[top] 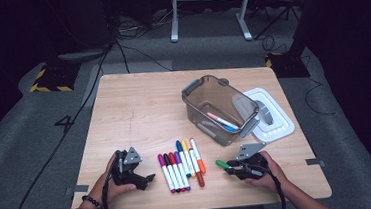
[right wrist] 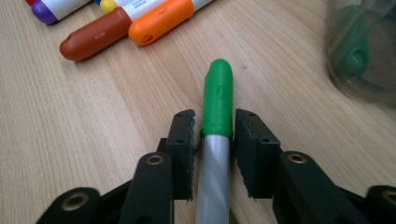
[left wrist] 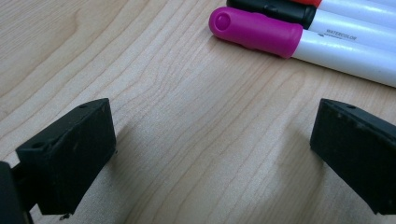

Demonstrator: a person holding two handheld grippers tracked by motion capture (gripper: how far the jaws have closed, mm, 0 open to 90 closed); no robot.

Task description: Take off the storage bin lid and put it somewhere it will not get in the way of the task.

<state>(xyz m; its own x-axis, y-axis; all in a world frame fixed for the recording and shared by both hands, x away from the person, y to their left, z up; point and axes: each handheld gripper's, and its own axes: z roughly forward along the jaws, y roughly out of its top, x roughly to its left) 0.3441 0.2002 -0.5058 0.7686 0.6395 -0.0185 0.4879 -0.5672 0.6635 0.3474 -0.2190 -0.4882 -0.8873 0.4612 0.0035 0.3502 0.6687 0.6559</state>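
A green-capped marker (right wrist: 217, 93) with a grey barrel lies between the jaws of my right gripper (right wrist: 215, 126). The pads stand close on both sides with a thin gap, so it is open around the marker. From above, the green marker (top: 223, 163) pokes out left of the right gripper (top: 231, 169) near the table's front right. My left gripper (top: 147, 180) rests wide open at the front left, nothing between its fingers (left wrist: 70, 149). A row of several coloured markers (top: 181, 167) lies between the two grippers; its magenta marker (left wrist: 261, 32) is just ahead of the left gripper (left wrist: 212, 154).
A clear plastic bin (top: 192, 91) stands behind the markers at the right, with a few markers inside. Its white lid (top: 280, 124) lies beside it near the table's right edge. The bin wall (right wrist: 359, 46) shows in the right gripper view. The brown marker (right wrist: 95, 39) and orange marker (right wrist: 161, 21) lie ahead.
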